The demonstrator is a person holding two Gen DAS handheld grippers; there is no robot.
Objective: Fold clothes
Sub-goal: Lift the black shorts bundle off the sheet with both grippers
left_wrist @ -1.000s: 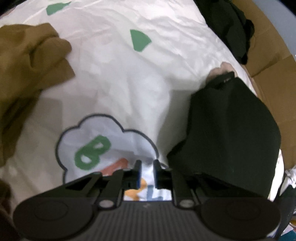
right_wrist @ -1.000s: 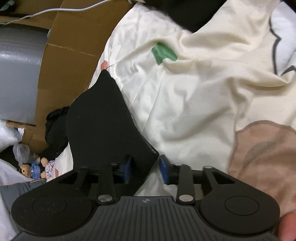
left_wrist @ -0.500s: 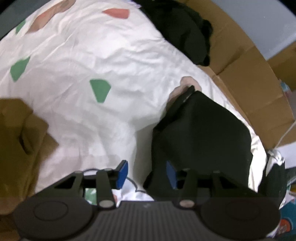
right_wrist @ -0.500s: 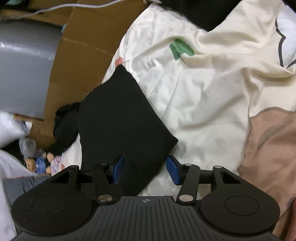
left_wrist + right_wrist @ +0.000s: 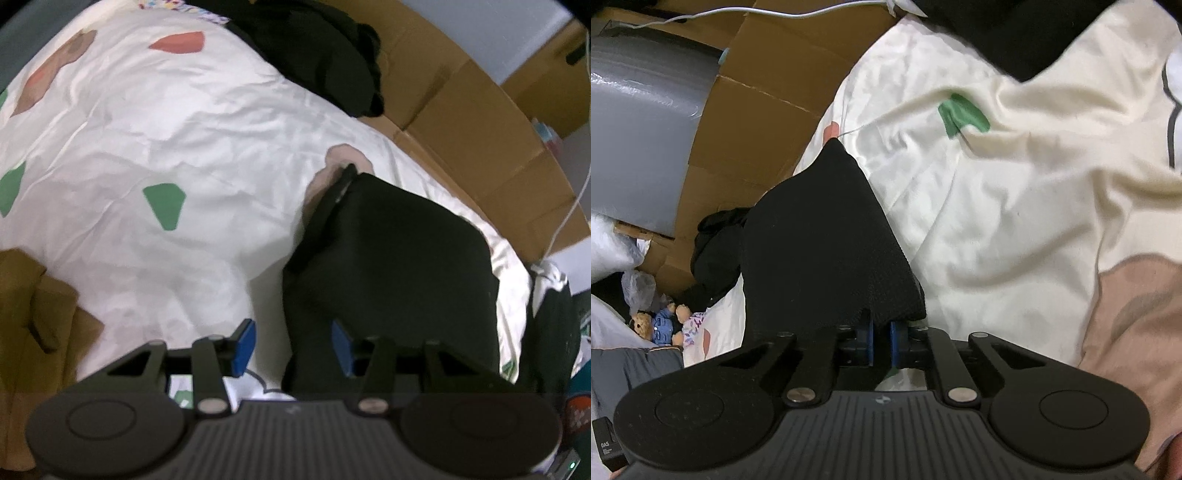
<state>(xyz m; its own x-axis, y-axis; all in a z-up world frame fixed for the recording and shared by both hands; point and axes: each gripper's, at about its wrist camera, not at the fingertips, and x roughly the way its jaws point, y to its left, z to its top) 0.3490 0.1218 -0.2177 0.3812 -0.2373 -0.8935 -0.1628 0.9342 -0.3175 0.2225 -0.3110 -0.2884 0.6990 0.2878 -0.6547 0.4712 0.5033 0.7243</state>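
Observation:
A folded black garment lies on a white bed sheet printed with coloured patches, near the sheet's right edge. My left gripper hovers open over the garment's near left edge, and its blue pads press on nothing. In the right wrist view the same black garment runs away from me towards the cardboard. My right gripper is shut on its near corner, with the cloth pinched between the blue pads.
A brown garment lies at the sheet's left. A heap of black clothes sits at the far edge. Cardboard lines the bed's side, crossed by a white cable. A teddy bear and grey wrapping lie beyond.
My left gripper opened, rose and rolled, so more of the sheet and the cardboard shows. My right gripper's jaws, open around the garment's corner before, have shut on it.

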